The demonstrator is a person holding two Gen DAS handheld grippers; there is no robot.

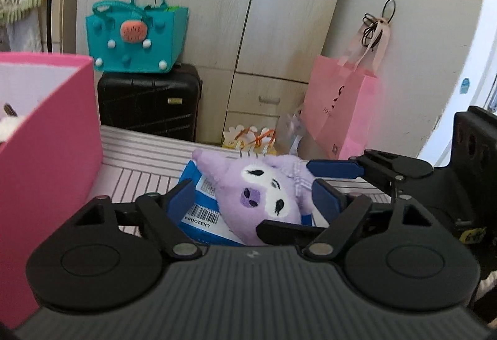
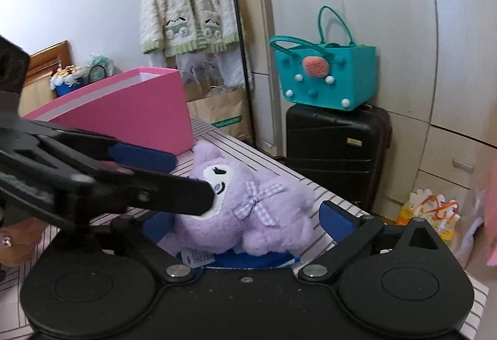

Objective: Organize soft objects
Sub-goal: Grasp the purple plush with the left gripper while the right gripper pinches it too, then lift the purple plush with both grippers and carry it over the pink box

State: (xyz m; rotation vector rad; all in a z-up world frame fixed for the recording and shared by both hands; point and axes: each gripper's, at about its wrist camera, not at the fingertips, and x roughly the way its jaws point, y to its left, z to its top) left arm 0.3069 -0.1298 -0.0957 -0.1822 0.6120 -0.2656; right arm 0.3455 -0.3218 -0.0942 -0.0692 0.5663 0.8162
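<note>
While both claws tilt down toward the desk point(image 1: 139, 159), a purple plush point(image 1: 264, 194) lies on a blue packet point(image 1: 202, 215) on the striped top.

L claw point(image 1: 251, 200): jaws fairly wide, one blue pad at 9 o'clock of the plush and one at 3 o'clock. Plush sits between them, face toward the cam; pads look just beside the fur, and I can't tell if they touch. No earlier shot, so only the stance counts.

R claw point(image 2: 245, 222): spread very wide, pads at 8 and 4 o'clock of the plush body, w/ clear gaps on both sides, not gripping. From the R cam, the L claw point(image 2: 174, 175) comes in from 9 o'clock, one finger crossing in front of the plush face, the other pad behind near the pink box point(image 2: 139, 113). From the L cam, the R claw point(image 1: 332, 169) enters from 3 o'clock, pad tip at the plush's far side.

Pink box stands open on the desk at 10 o'clock of the plush, well clear of it.

Bkgd: teal bag point(image 2: 326, 79) on a black suitcase point(image 2: 335, 153) at 1 o'clock, wardrobe point(image 2: 388, 13) behind, pink paper bag point(image 1: 341, 110) hanging.
</note>
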